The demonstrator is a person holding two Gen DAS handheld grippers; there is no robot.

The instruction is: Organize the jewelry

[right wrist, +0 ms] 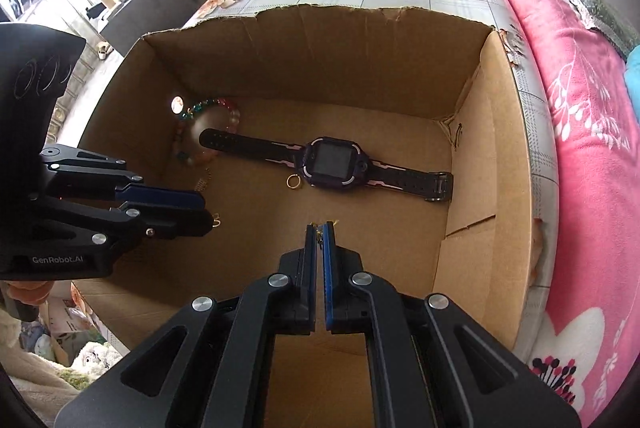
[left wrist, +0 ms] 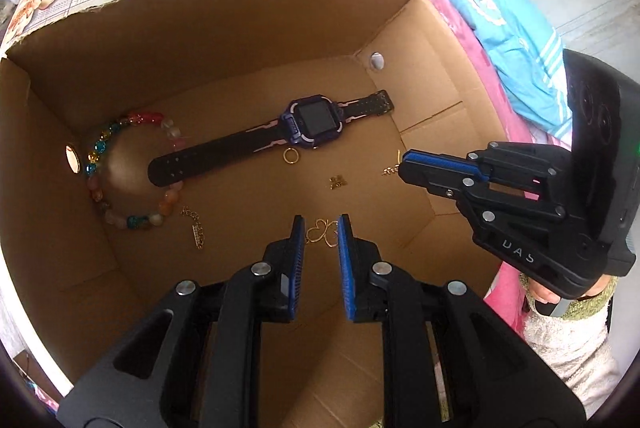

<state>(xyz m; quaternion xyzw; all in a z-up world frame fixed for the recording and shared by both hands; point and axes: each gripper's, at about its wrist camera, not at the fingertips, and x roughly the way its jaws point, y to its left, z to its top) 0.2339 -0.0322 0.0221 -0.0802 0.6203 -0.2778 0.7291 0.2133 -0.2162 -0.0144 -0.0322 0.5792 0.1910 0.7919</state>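
Left tongs (left wrist: 321, 228) slightly parted, right tongs (right wrist: 320, 228) closed, both angled steeply down.

Right gripper (right wrist: 319, 227) seen pinched on a small gold jewelry piece (right wrist: 320, 230) over the cardboard box (right wrist: 486, 148); watch (right wrist: 334, 165) laid flat on box floor; gold ring (right wrist: 293, 181) just beside it; bead bracelet (right wrist: 208, 132) at far left; left gripper (right wrist: 206, 214) seen at left, gap unclear.

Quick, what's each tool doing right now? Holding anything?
Left tool: open a little, holding nothing.
Right tool: closed on a small gold chain piece.
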